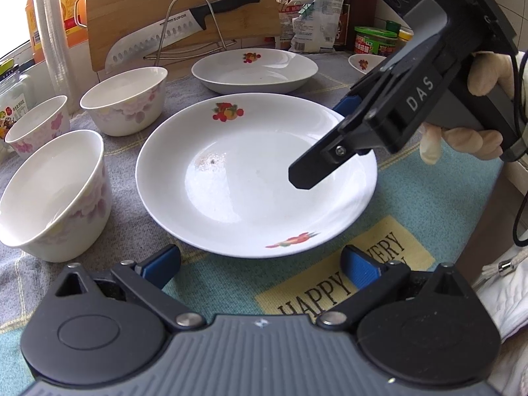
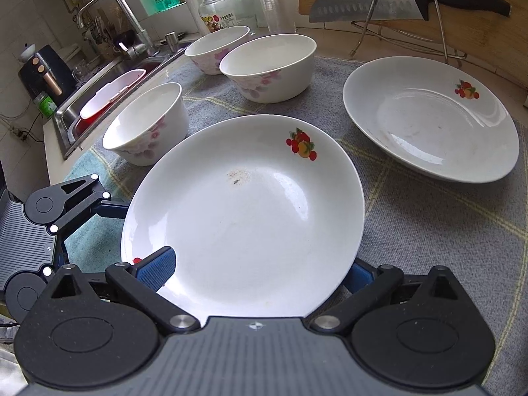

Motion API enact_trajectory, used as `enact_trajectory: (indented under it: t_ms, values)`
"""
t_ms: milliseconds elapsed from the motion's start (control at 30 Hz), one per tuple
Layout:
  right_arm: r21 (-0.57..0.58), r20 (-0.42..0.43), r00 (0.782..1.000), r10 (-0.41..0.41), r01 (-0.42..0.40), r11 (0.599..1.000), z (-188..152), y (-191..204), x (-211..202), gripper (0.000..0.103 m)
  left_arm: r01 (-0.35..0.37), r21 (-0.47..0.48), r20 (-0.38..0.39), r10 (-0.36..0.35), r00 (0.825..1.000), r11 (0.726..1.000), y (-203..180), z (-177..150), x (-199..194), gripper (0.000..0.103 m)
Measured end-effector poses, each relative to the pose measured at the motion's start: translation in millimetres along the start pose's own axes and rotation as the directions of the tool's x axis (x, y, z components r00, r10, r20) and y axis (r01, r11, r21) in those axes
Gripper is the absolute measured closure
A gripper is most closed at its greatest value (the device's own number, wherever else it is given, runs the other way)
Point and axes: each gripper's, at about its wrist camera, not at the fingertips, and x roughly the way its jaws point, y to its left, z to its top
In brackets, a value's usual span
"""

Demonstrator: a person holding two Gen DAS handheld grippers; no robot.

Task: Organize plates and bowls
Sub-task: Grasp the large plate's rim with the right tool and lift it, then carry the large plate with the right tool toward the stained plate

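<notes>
Two grippers bracket the near plate [image 2: 244,204] on the cloth [image 2: 412,231]: my right gripper [image 2: 260,269] has its spread fingers straddling the plate's rim, one above and one below, not yet clamped, while my left gripper [image 1: 260,264] waits with fingers wide just short of the adjacent edge. So I judge the right hand nearer to lifting. Beyond lie the second plate [image 2: 429,118] and three bowls [image 2: 267,66].

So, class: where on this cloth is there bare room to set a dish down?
Free: the cloth right of the near plate and below the far plate, and the HAPPY patch at the near edge. Crowded: the left side, where three bowls cluster by the sink.
</notes>
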Motion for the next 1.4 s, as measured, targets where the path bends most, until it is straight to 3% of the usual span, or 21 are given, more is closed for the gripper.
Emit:
enact_trajectory:
  t_ms: [767,1400]
  values:
    - [-0.067,-0.067,0.993,0.095,-0.1,0.993,45,-19,24,0.0,0.011,0.013,0.005,-0.011,1.0,1.0,7,5,4,0.001]
    - [-0.056,-0.077,0.986,0.149,-0.153,0.987,53,-23,27,0.0,0.012,0.04,0.012,-0.013,1.0,0.999,8,11,7,0.001]
